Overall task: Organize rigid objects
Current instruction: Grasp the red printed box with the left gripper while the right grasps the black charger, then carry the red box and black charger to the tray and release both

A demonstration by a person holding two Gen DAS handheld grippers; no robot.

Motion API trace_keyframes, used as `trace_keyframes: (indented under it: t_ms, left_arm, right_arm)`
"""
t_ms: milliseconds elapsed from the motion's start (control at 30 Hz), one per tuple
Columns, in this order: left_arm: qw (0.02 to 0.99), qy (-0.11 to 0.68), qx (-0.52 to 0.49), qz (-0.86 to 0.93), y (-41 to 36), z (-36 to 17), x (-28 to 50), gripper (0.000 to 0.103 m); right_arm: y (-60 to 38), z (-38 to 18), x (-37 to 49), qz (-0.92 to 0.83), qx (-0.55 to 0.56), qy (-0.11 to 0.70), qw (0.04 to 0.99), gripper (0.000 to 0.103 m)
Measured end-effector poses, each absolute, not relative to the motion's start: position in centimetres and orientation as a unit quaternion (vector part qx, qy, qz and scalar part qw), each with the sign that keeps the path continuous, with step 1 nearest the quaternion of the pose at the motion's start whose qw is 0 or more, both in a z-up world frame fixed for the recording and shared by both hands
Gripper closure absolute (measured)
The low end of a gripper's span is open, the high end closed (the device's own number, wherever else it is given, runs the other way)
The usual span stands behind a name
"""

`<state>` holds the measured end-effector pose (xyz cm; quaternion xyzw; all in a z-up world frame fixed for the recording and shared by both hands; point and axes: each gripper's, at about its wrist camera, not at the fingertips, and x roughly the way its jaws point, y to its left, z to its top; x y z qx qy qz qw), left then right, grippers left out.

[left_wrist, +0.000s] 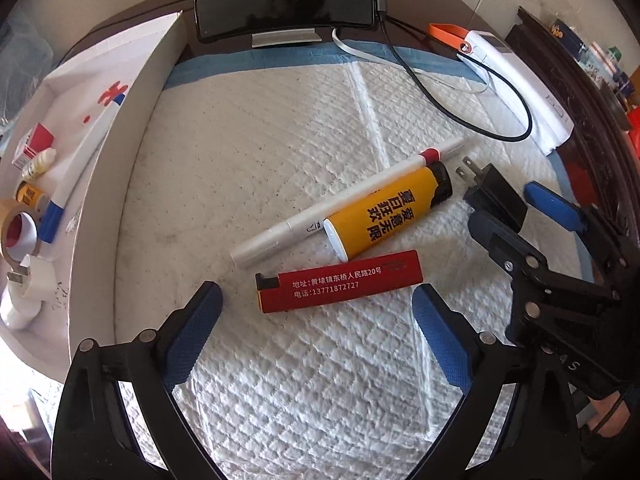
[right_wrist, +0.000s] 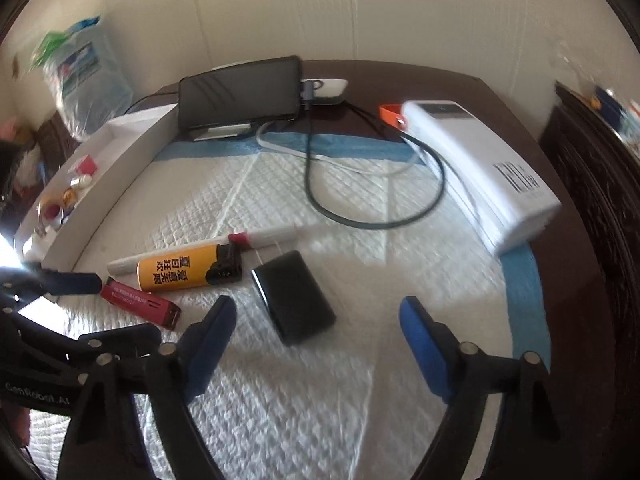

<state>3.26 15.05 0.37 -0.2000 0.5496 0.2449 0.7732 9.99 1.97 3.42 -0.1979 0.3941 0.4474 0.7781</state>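
Note:
A red lighter (left_wrist: 340, 282) lies on the white quilted pad (left_wrist: 280, 380), just ahead of my left gripper (left_wrist: 318, 316), which stands open around its near side without touching it. Behind it rest a yellow lighter (left_wrist: 388, 216) and a white pen (left_wrist: 344, 204). A black plug charger (right_wrist: 294, 298) lies between the wide-apart fingers of my right gripper (right_wrist: 316, 320), whose pads do not press on it. The left wrist view shows the same charger (left_wrist: 494, 194) at the right gripper's fingertips (left_wrist: 556, 208). The red lighter (right_wrist: 140, 304) and yellow lighter (right_wrist: 180, 270) lie to the charger's left.
A white tray (left_wrist: 132, 128) along the left holds a tape roll (left_wrist: 18, 232), a marker and small bottles. A phone on a stand (left_wrist: 284, 4) is at the back. A white power bank (right_wrist: 480, 168) with a looping black cable (right_wrist: 360, 220) lies at the right.

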Motion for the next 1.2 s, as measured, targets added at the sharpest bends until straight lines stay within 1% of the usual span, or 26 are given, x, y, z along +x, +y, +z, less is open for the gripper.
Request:
trace_keyframes:
  t_ms: [33,67,100,133,167,200,233,433,567,667,700,800,833,933,1067,1200]
  left_arm:
    - [0.775,0.55,-0.193,0.244,14.9,0.3,3.3,0.009]
    - [0.78,0.548,-0.177,0.246,14.6,0.3,3.5,0.014]
    - [0.785,0.545,-0.165,0.244,14.3,0.4,3.9,0.03]
    - [0.793,0.539,-0.156,0.238,14.0,0.8,3.9,0.049]
    - [0.795,0.538,-0.157,0.232,13.9,0.9,4.1,0.058]
    - [0.797,0.538,-0.159,0.224,13.8,1.1,4.1,0.07]
    - [0.798,0.538,-0.16,0.219,13.7,1.1,4.1,0.075]
    - [0.802,0.528,-0.177,0.218,14.0,1.5,2.8,0.077]
    - [0.821,0.516,-0.127,0.206,13.2,2.6,2.6,0.075]
    - [0.822,0.529,-0.102,0.183,13.1,1.6,4.3,0.075]
    - [0.819,0.537,-0.1,0.174,13.2,1.0,4.7,0.073]
    - [0.826,0.531,-0.091,0.163,12.8,0.8,4.9,0.074]
    - [0.827,0.532,-0.09,0.158,12.7,0.8,4.9,0.08]
    - [0.83,0.531,-0.097,0.141,12.4,1.0,4.7,0.086]
    - [0.841,0.508,-0.119,0.14,12.4,3.1,3.7,0.087]
    - [0.857,0.468,-0.141,0.162,13.4,7.5,2.3,0.087]
  right_arm:
    - [2.3,3.3,9.9,0.452,-0.204,0.392,0.775,0.034]
    - [2.5,3.3,9.8,0.453,-0.209,0.385,0.776,0.043]
    - [2.6,3.4,9.7,0.457,-0.213,0.38,0.776,0.061]
    - [2.5,3.4,9.7,0.46,-0.213,0.381,0.773,0.069]
    - [2.4,3.4,9.8,0.463,-0.209,0.384,0.771,0.074]
    - [2.1,3.5,10.0,0.468,-0.2,0.388,0.768,0.074]
    - [1.8,3.5,10.1,0.471,-0.191,0.394,0.766,0.074]
    - [-0.7,3.6,10.8,0.462,-0.126,0.43,0.765,0.074]
    - [-1.8,3.8,11.1,0.452,-0.109,0.438,0.77,0.074]
    - [-2.5,3.8,11.2,0.447,-0.094,0.447,0.769,0.074]
    - [-2.6,4.0,11.2,0.447,-0.089,0.449,0.768,0.074]
    - [-3.2,5.0,10.8,0.454,-0.075,0.443,0.769,0.074]
    - [-3.4,5.6,10.5,0.46,-0.071,0.438,0.769,0.074]
    - [-3.9,7.3,9.7,0.474,-0.059,0.423,0.77,0.074]
    - [-4.2,10.4,7.8,0.485,-0.058,0.4,0.776,0.074]
    - [-3.4,13.6,6.7,0.486,-0.069,0.384,0.782,0.074]
